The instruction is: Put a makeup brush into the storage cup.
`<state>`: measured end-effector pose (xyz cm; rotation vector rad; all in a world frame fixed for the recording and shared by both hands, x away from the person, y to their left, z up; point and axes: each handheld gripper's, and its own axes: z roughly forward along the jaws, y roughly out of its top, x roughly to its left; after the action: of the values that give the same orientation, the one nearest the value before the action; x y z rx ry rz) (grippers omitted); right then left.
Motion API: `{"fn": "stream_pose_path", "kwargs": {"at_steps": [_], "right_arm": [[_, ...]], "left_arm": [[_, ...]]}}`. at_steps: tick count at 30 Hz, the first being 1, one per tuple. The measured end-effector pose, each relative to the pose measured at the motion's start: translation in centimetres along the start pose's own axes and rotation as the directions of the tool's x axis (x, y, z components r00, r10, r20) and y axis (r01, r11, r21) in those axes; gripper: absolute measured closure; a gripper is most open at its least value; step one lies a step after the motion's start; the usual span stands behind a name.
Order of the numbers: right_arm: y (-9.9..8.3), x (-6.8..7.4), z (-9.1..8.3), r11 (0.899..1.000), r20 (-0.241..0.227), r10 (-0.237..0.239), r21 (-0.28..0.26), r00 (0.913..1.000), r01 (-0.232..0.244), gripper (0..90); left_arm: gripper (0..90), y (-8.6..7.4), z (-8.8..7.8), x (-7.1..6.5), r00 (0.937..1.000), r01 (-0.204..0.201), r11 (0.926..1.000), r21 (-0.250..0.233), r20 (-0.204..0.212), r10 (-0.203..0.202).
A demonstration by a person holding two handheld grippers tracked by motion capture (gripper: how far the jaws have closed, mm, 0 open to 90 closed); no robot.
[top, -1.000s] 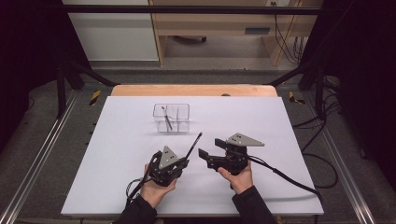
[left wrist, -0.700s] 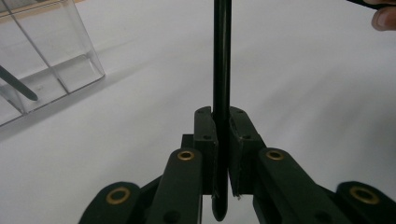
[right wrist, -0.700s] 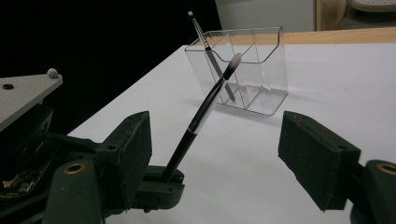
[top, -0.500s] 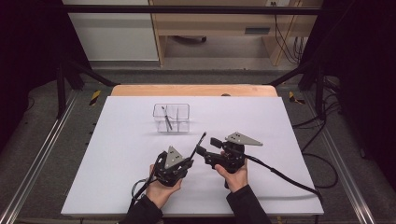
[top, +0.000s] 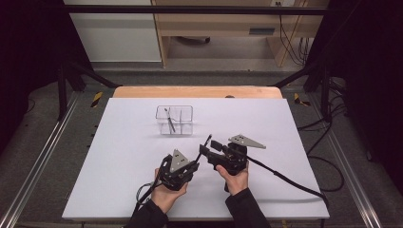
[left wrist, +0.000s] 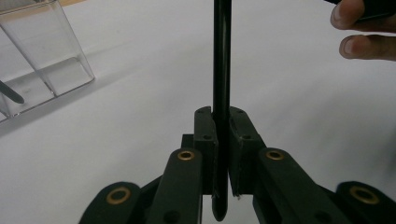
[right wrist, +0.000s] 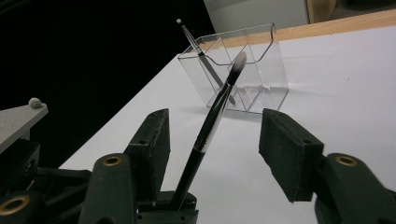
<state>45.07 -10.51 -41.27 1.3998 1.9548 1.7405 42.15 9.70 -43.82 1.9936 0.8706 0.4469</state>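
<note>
Left gripper clamps an unmarked makeup brush; right gripper, jaws closing, straddles it without touching; no legible writing

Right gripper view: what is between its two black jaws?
The makeup brush stands between them, slanting up toward the clear organizer; the jaws have just been closing.

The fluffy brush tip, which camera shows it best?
The right gripper view: the brush rises between the right gripper's open jaws, its pale tip sharp against the clear organizer. The left gripper view shows just its black handle clamped in the left gripper. The high view shows a thin dark stick.
</note>
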Motion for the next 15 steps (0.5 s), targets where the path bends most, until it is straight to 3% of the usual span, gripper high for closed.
{"fn": "stream_pose_path", "kwargs": {"at_steps": [15], "right_arm": [[-0.01, 0.11, 0.15, 0.998, -0.017, 0.056, -0.014, 0.9983, -0.056, 67.0]], "left_arm": [[83.2, -0.1, 0.0, -0.63, 1.0, -0.002, 1.0, -0.007, 0.007, 0.002]]}}
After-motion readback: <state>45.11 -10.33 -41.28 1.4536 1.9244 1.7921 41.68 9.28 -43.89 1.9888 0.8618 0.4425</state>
